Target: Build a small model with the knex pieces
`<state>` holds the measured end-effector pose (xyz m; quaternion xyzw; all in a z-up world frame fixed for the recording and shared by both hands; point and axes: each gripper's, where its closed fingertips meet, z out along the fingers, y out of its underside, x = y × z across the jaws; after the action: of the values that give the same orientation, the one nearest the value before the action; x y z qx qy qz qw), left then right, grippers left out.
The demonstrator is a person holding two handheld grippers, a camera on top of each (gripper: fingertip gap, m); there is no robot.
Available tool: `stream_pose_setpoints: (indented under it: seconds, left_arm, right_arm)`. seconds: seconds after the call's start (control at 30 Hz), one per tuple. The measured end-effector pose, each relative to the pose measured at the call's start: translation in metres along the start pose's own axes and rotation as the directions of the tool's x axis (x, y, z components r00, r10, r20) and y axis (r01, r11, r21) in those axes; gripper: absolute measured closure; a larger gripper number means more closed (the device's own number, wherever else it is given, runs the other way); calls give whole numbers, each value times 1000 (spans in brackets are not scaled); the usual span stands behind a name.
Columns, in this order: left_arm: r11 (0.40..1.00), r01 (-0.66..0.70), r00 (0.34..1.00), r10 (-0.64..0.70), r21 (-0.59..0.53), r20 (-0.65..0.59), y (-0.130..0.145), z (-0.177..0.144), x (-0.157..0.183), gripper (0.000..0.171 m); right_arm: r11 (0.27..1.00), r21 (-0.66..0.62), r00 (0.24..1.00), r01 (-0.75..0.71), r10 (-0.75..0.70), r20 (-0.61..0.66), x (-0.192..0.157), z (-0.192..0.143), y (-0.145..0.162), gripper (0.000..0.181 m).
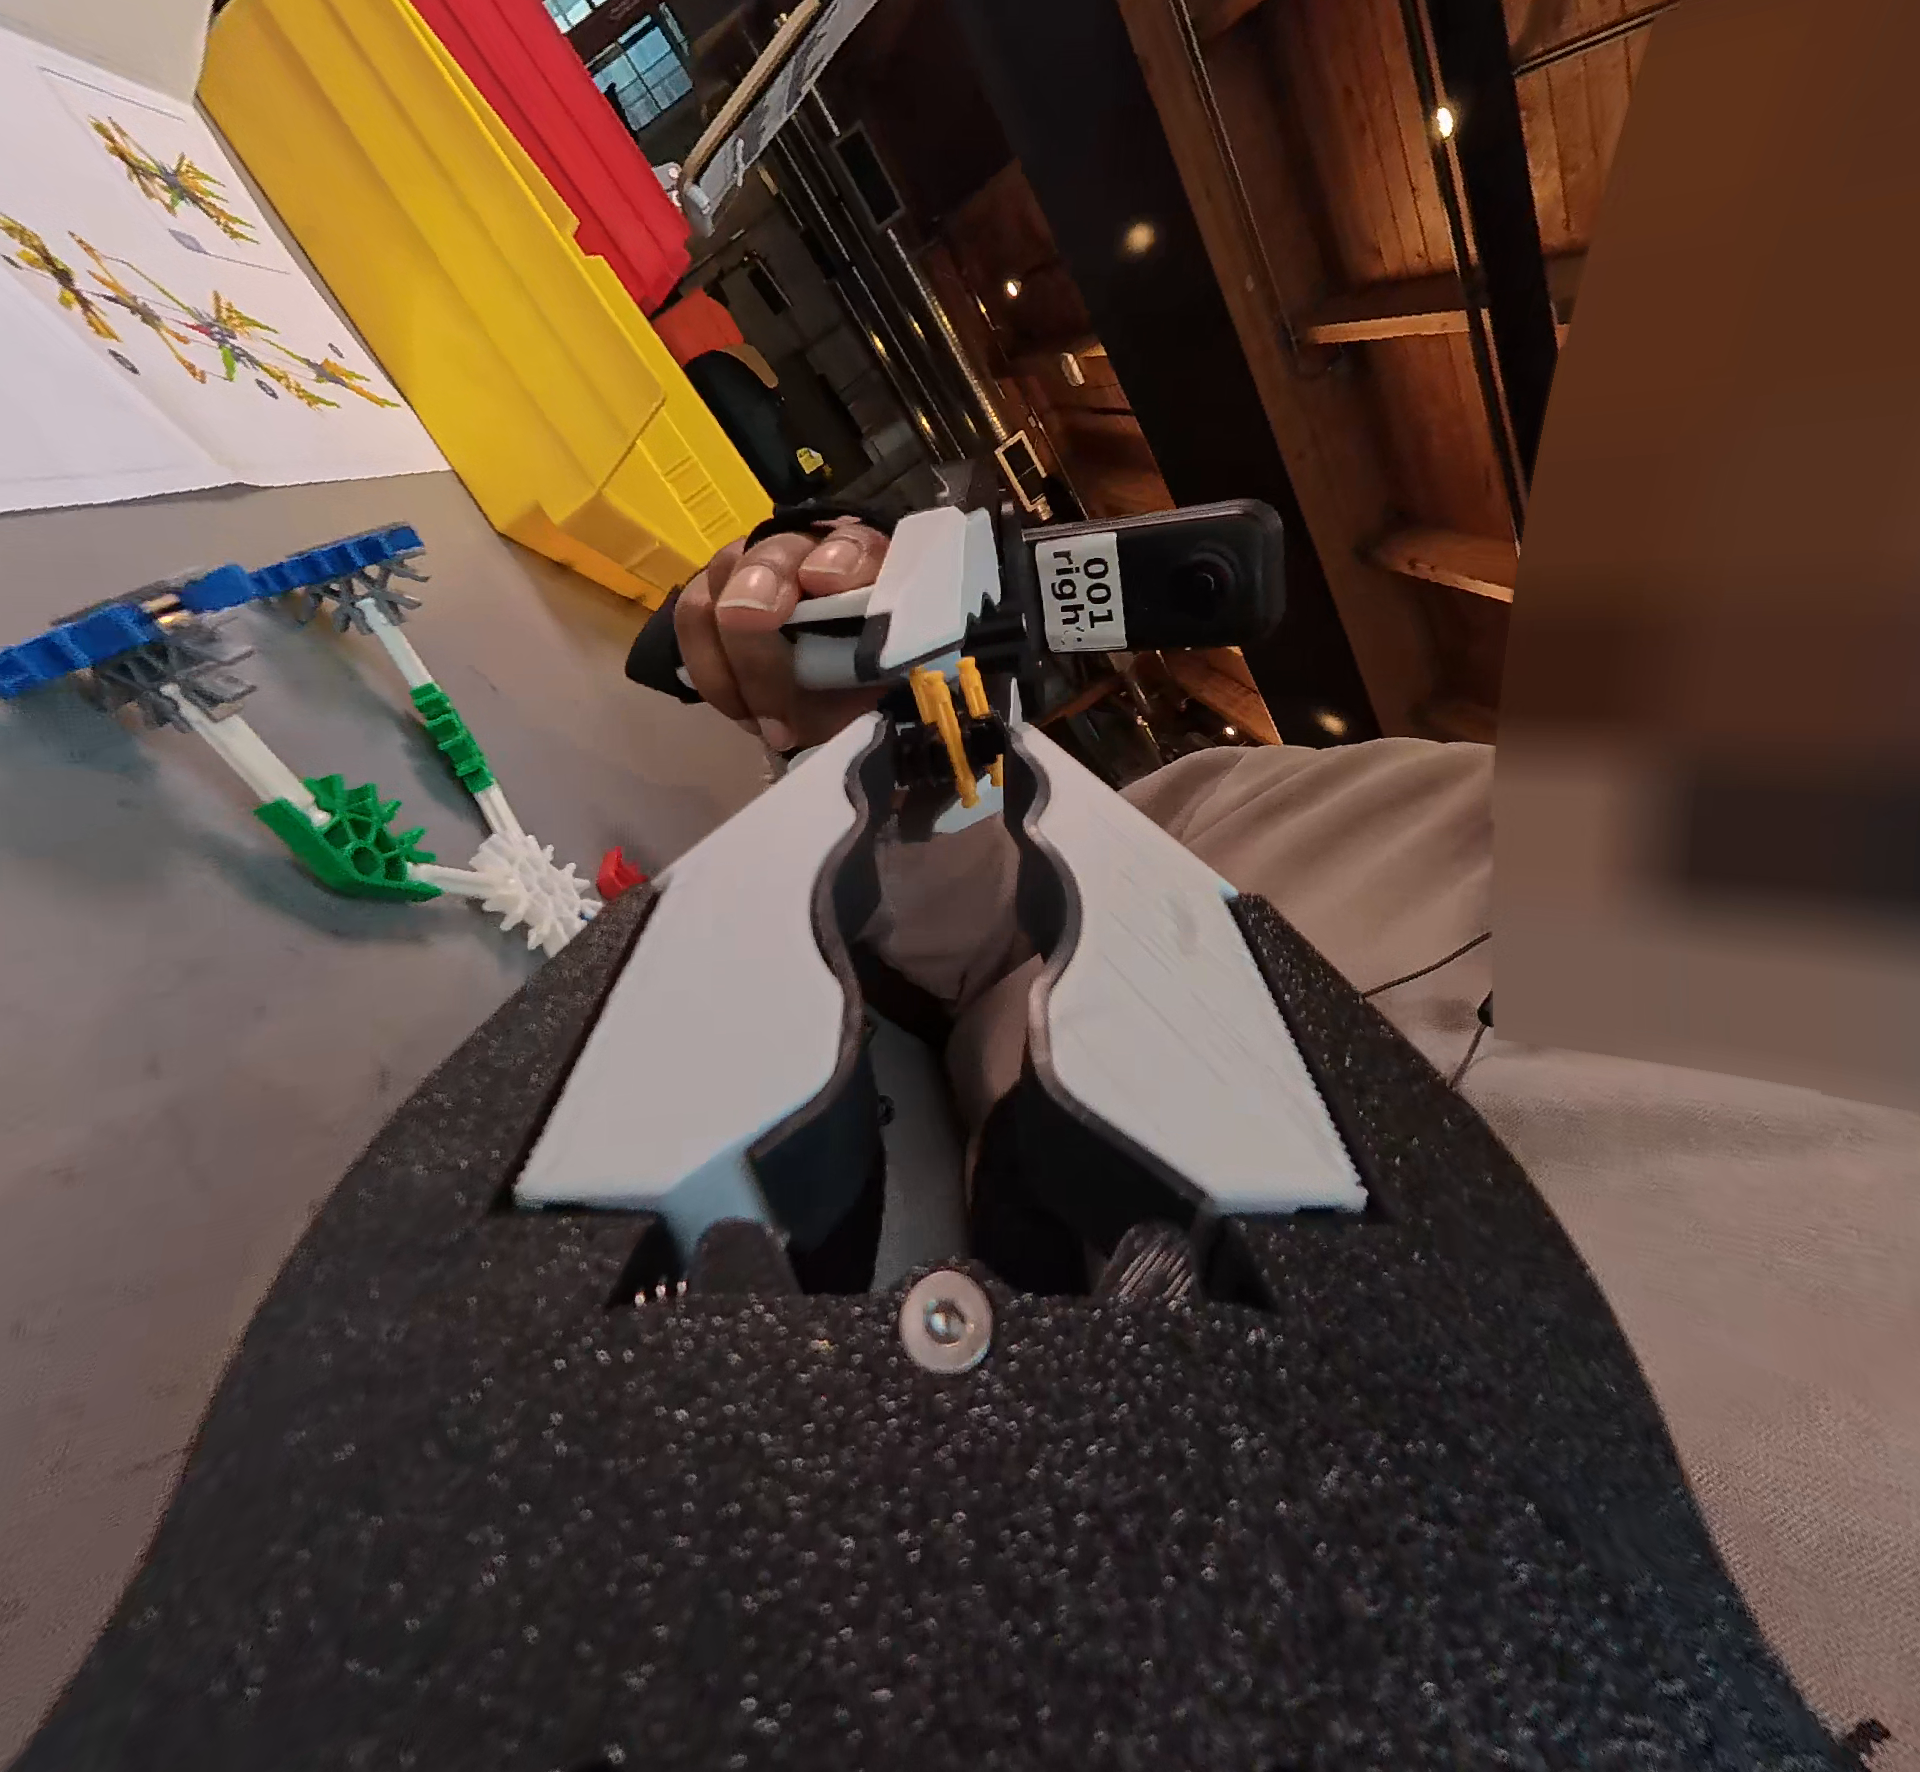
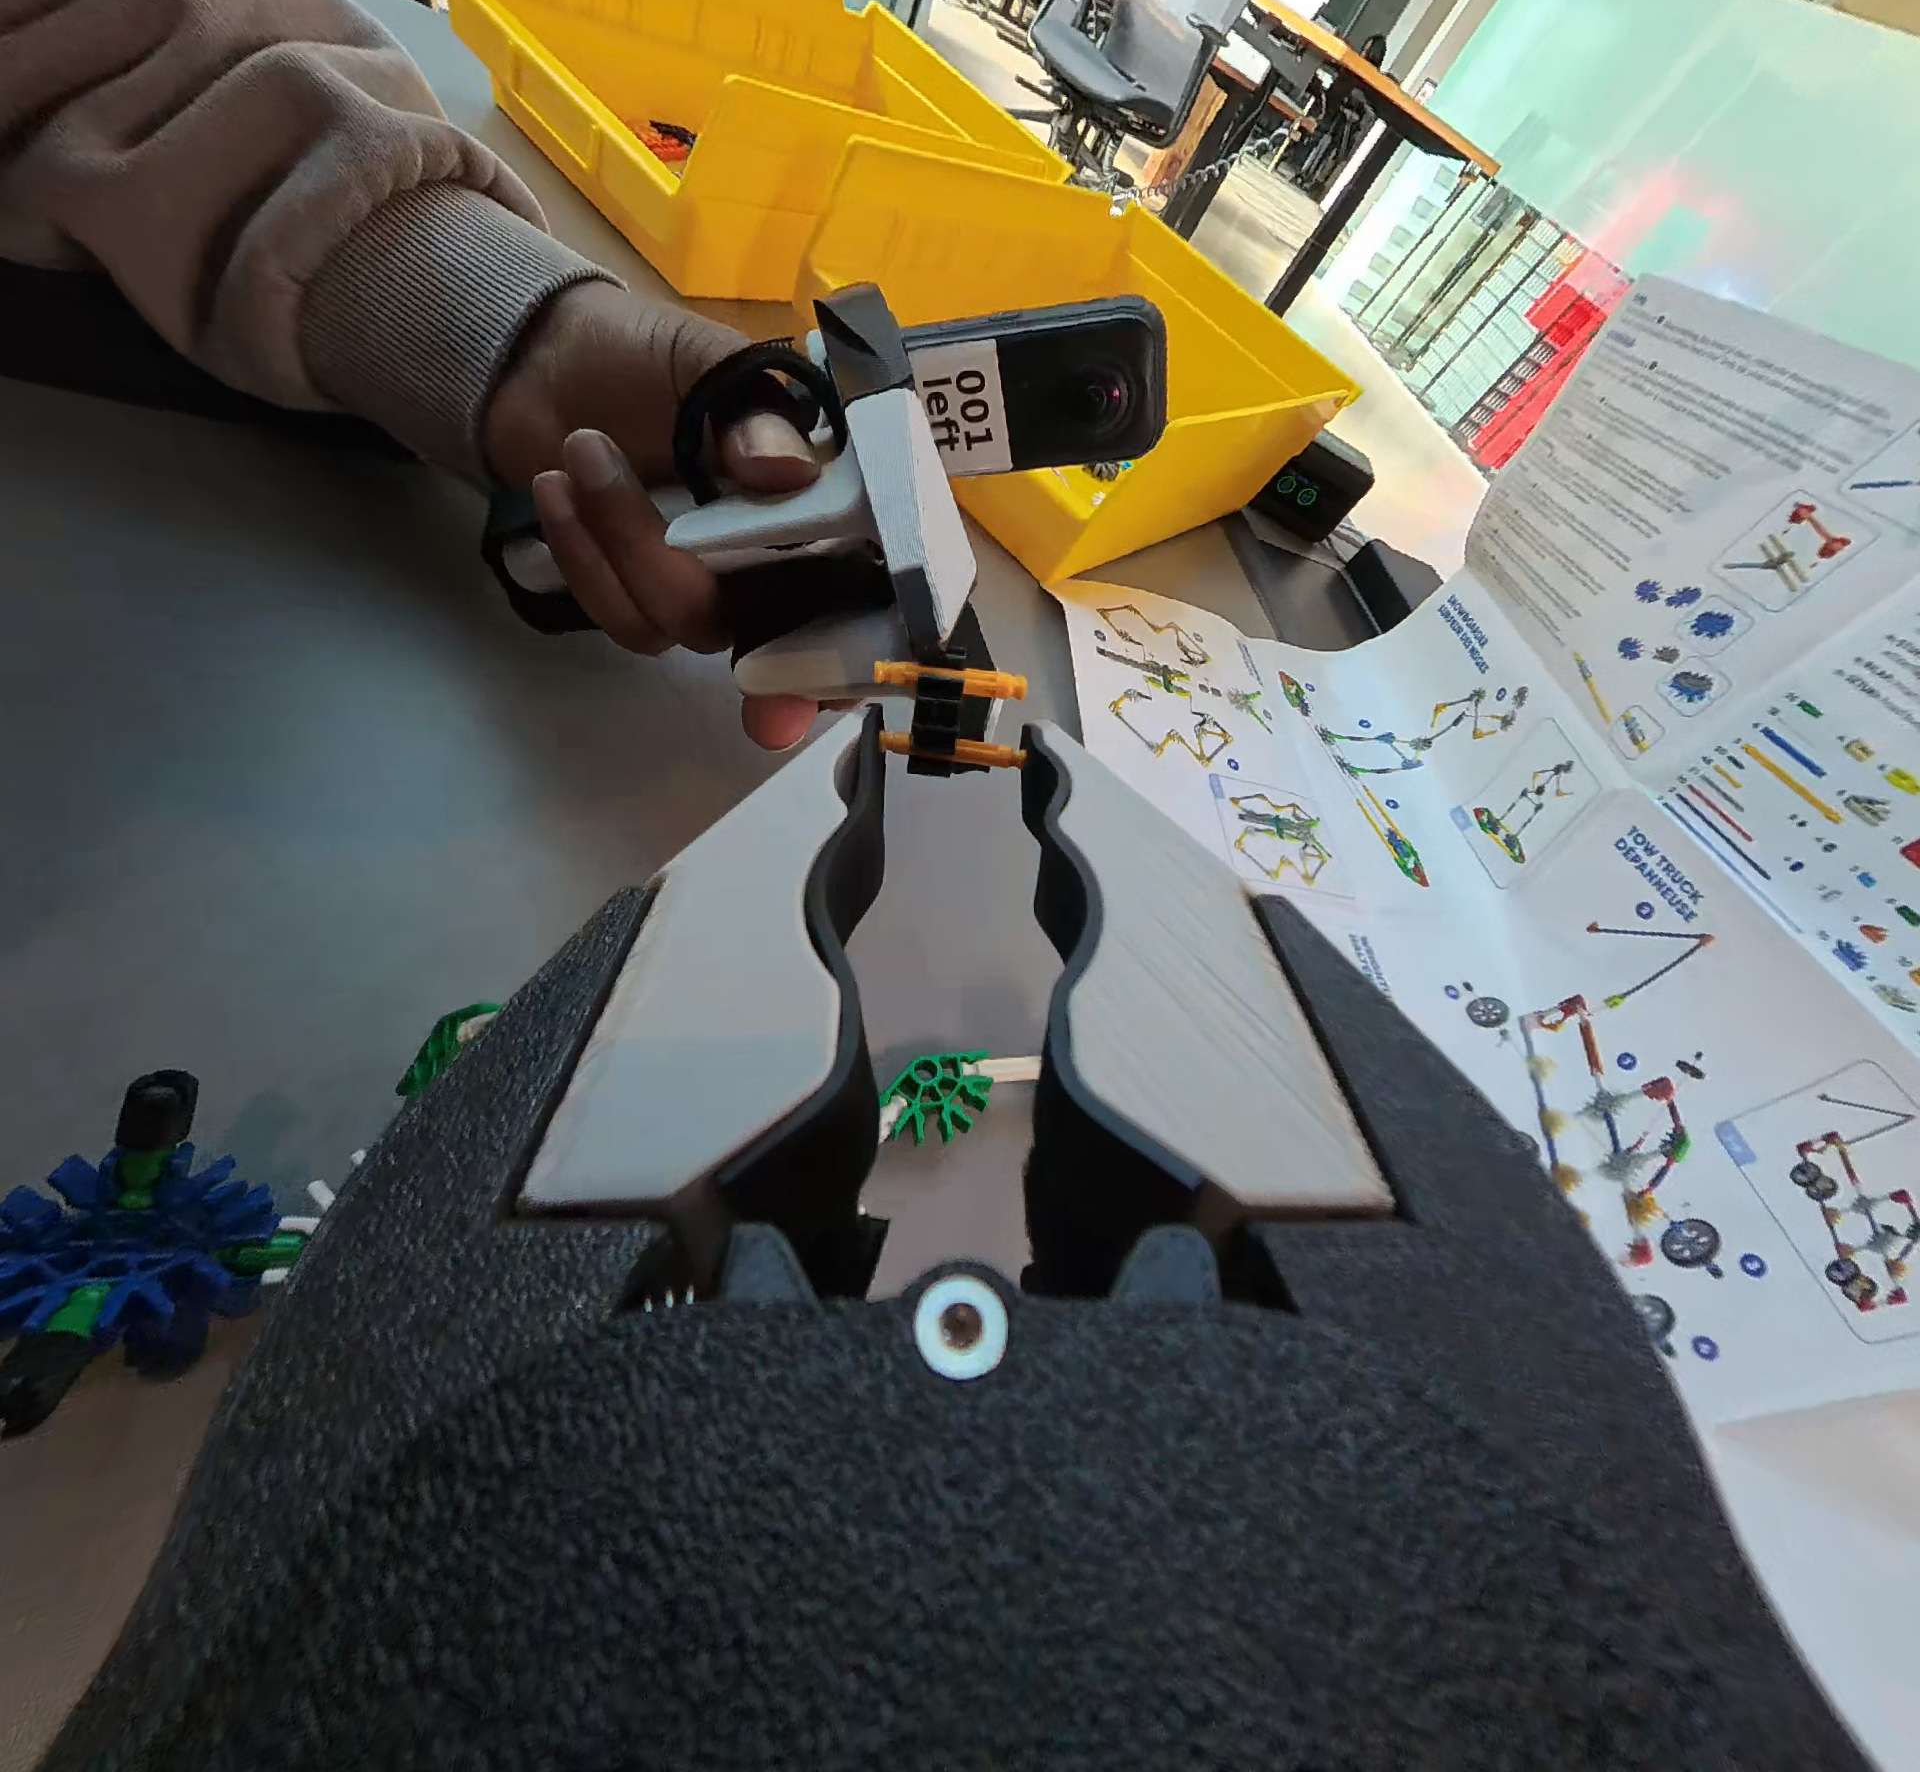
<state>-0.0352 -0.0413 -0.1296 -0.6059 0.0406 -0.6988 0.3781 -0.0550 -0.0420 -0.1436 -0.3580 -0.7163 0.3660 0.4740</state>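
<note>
At centre frame in both wrist views, the two grippers are meeting tip to tip over a small black ribbed plastic connector with two short yellow rods (image 2: 948,716). In the right wrist view, the right gripper (image 2: 951,758) is standing partly open, its pale wavy-edged fingers (image 2: 1132,901) bracketing the ends of the lower rod; whether they are pressing on it cannot be told. The left gripper (image 2: 940,673), seen from the front, is closing on the black connector. In the left wrist view, the left gripper (image 1: 940,772) is showing its tips narrowed about the same piece (image 1: 951,735), with the right gripper (image 1: 935,621) facing it, a hand (image 1: 758,621) wrapping its handle. Below, a smooth grey tabletop (image 2: 260,683) is lying open at centre left. A built frame of blue, green and white toothed parts (image 1: 312,735) is lying at left, well apart. Glossy yellow plastic bins (image 2: 790,153) are bounding the top, and a printed instruction sheet (image 2: 1558,891) is covering the right.
</note>
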Motion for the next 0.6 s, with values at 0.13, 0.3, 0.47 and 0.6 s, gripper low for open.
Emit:
stream_pose_setpoints:
  seconds: [0.13,0.3,0.47,0.6]
  left_arm:
    - [1000,-22,996,21,11,91,-5,-9,-15,171]
    - [992,-123,968,128,-36,214,-16,-28,-23,171]
    - [1000,11,987,-7,-29,158,-8,-22,-29,143]
    - [995,84,992,-77,-59,100,6,-4,-24,136]
  right_arm:
    - [998,-44,999,-53,53,1,5,-3,19,157]
    - [993,-72,996,-92,93,13,5,0,36,156]
    - [997,-43,998,-58,58,-5,9,1,30,156]
    - [996,-78,999,36,-36,5,-2,12,26,156]
